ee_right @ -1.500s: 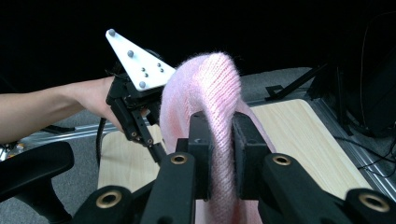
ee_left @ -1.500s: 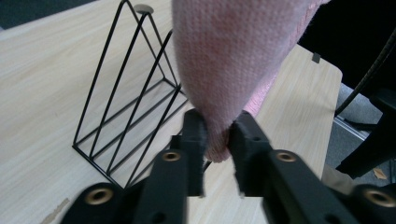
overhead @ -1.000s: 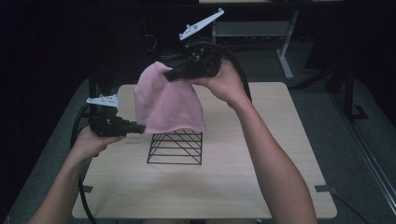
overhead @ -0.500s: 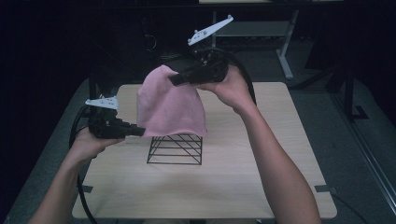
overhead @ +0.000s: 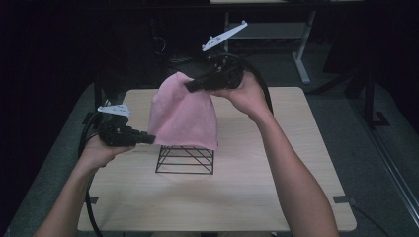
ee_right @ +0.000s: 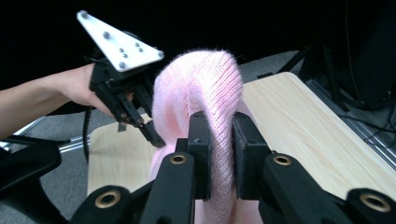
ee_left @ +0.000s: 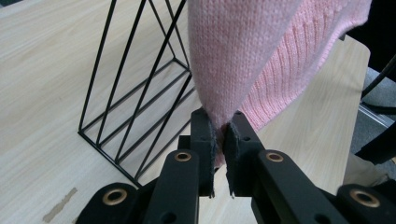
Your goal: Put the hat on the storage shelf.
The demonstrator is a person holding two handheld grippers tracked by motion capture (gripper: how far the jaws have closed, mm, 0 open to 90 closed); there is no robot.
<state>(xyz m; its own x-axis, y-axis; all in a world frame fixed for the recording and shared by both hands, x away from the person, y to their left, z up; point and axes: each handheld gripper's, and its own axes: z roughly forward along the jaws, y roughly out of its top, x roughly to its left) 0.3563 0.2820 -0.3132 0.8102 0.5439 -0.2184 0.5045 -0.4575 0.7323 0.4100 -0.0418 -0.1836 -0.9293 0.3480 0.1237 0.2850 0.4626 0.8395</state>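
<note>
Both tools are pinching the soft pink knitted cloth [overhead: 184, 116] and holding it up over the black wire rack [overhead: 185, 159] that is standing on the pale wooden table [overhead: 276, 187]. The left gripper [overhead: 148, 139] is clamping a low corner of the knit between its pressed-together jaws; in the left gripper view the fabric [ee_left: 247, 56] is rising up and away from the pads [ee_left: 203, 133], with the rack's slanted bars [ee_left: 135, 93] lying just to the left of the jaws and beyond them. The right gripper [overhead: 190, 86] is gripping the top of the knit, well above the rack; in the right gripper view a ribbed fold of the cloth [ee_right: 205, 88] is arching over and between the jaws, squeezed by both pads, and the left gripper [ee_right: 156, 140] is showing farther off, just beside the hanging cloth. From the high view, the cloth is hanging as a drape between the two tools, its lower edge reaching down to about the top of the rack and hiding the upper bars, though whether it is touching the wire I cannot tell. Judging from this, the picking up and spreading are done and the cloth is positioned over the rack; lowering it onto the wire frame, settling it and releasing both grips are probably what is left.
</note>
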